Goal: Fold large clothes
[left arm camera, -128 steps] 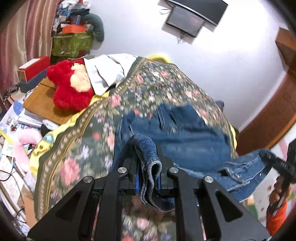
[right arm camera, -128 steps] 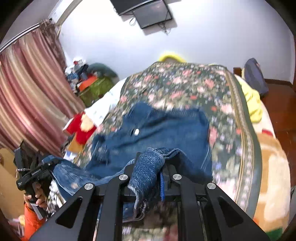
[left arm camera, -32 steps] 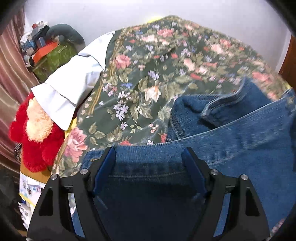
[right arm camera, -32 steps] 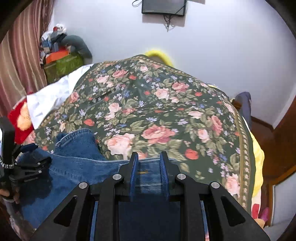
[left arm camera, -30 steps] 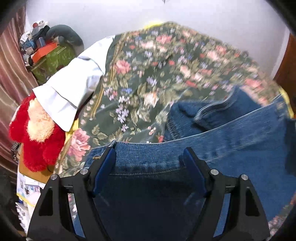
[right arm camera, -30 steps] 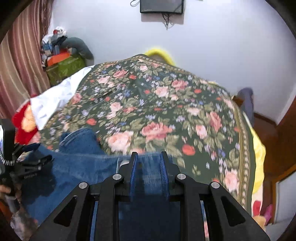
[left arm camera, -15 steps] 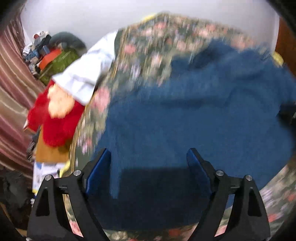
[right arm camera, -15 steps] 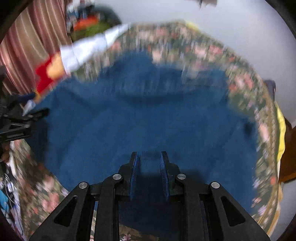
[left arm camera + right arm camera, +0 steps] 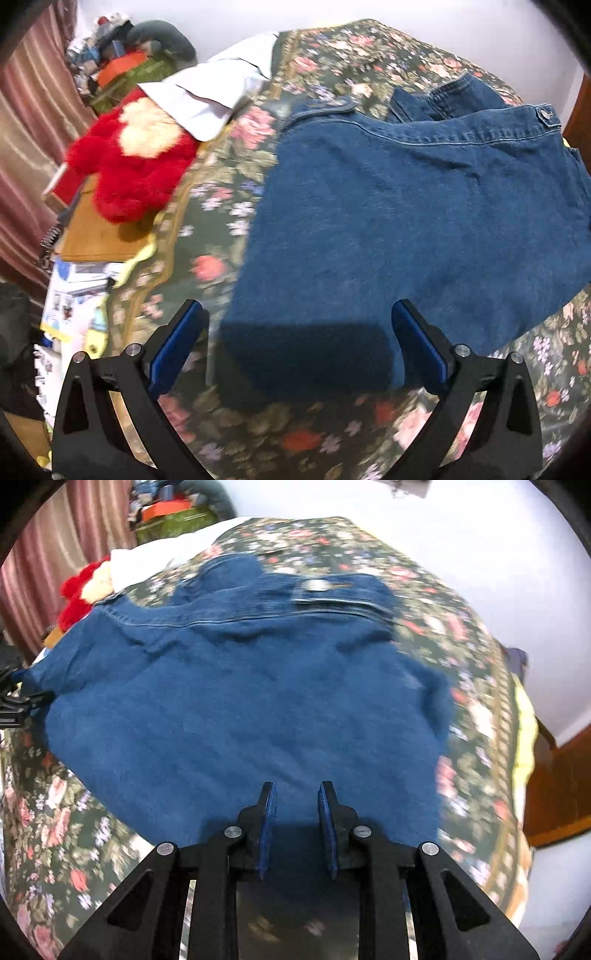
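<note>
A blue denim garment [image 9: 424,206] lies spread flat on the floral bedspread [image 9: 236,173], its buttoned band at the far side. My left gripper [image 9: 297,332] hovers over the denim's near left corner. Its jaws are opening wide, and the cloth's edge lies between them without touching the pads. In the right wrist view the same denim [image 9: 240,701] fills the middle, with a metal button [image 9: 314,585] at its far edge. My right gripper [image 9: 297,827] is shut on the denim's near edge, and blue cloth fills the narrow gap between its pads.
A red plush toy [image 9: 129,162] and a white cloth [image 9: 218,92] lie at the bed's left side, above a wooden board [image 9: 96,236] and papers [image 9: 74,291]. Clutter [image 9: 125,66] is piled by the curtain [image 9: 33,110]. A yellow cloth [image 9: 524,731] and a wooden door [image 9: 554,786] are to the right.
The denim edge that both grippers held up now lies spread on the bed. The left jaws have opened wider and let go of it. Both grippers have drawn back and sunk.
</note>
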A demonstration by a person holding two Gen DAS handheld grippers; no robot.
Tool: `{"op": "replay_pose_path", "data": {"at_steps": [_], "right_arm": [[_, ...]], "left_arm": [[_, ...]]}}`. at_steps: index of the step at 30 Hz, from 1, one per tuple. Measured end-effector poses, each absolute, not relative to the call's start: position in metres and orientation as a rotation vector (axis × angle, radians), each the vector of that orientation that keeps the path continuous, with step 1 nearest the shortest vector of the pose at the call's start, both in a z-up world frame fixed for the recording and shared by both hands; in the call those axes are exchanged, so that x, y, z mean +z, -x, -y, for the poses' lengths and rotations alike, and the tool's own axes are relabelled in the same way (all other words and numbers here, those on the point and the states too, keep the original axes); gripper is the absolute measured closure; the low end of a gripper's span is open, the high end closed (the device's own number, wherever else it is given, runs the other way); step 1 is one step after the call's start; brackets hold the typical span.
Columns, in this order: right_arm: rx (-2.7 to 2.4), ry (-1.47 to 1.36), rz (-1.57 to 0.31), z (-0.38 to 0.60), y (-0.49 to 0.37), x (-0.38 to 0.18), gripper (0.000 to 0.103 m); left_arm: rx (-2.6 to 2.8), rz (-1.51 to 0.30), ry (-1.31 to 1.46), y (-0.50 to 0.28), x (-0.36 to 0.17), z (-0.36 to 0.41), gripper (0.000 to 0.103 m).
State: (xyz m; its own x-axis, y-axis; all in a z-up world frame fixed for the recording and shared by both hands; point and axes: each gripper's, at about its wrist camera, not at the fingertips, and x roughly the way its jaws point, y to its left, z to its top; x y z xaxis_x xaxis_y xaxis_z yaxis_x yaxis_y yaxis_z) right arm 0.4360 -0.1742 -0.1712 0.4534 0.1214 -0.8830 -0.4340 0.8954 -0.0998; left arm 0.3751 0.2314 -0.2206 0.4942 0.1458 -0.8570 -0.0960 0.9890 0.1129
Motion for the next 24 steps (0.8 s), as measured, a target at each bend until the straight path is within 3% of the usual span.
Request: {"op": "replay_pose_path", "data": {"at_steps": [14, 24], "right_arm": [[0.147, 0.299, -1.067, 0.258, -0.401, -0.147, 0.084], [0.186, 0.218, -0.961, 0.251, -0.387, -0.099, 0.084]], "left_arm": [[0.388, -0.994, -0.116, -0.314, -0.193, -0.273, 0.0], [0.329, -0.767, 0.092, -0.29, -0.137, -0.249, 0.0]]}}
